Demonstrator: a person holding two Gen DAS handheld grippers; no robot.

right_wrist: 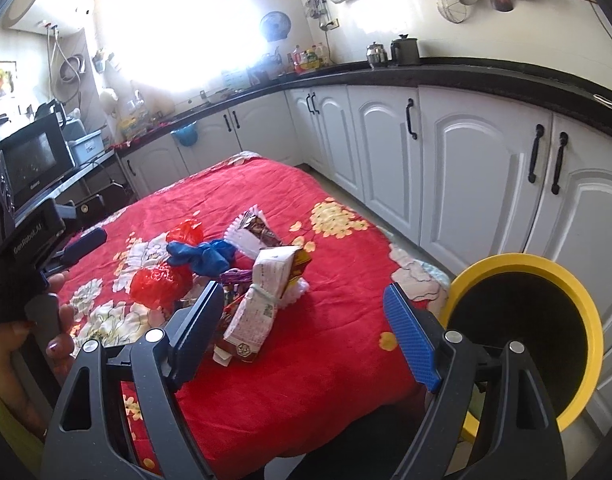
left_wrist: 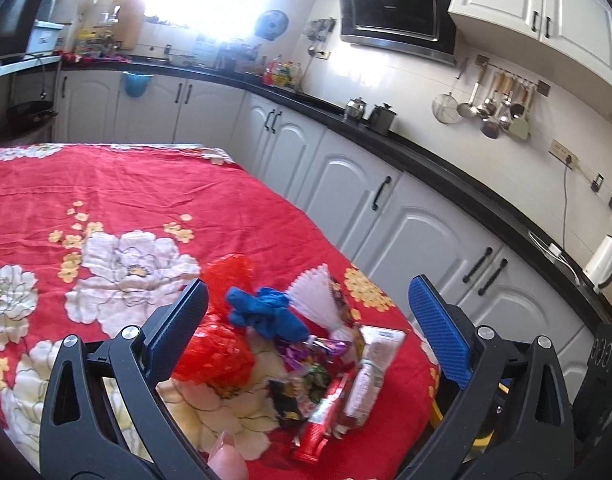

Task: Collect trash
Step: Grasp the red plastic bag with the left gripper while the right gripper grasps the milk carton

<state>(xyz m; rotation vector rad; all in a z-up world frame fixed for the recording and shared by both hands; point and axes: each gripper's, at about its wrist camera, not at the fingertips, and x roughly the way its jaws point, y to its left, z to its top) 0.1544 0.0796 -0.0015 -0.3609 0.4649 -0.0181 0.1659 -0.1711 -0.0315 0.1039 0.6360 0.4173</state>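
A heap of trash lies on the red flowered tablecloth point(left_wrist: 106, 184): a red plastic bag point(left_wrist: 222, 356), a crumpled blue glove point(left_wrist: 266, 312), a white pleated paper point(left_wrist: 317, 296), shiny wrappers point(left_wrist: 317, 376) and a white packet point(left_wrist: 369, 376). My left gripper point(left_wrist: 309, 282) hovers open over the heap, touching nothing. In the right wrist view the same red bag point(right_wrist: 158, 280), blue glove point(right_wrist: 202, 258) and white packet point(right_wrist: 262, 300) lie just ahead of my right gripper point(right_wrist: 302, 289). It is open with nothing between its fingers. A yellow-rimmed bin point(right_wrist: 525, 340) stands off the table's right corner.
A person's hand point(right_wrist: 60, 320) holds the left gripper's handle at the table's left side. White kitchen cabinets point(right_wrist: 385, 152) under a black counter point(right_wrist: 465, 74) run close along the table's right. A microwave point(right_wrist: 30, 160) stands at the far left.
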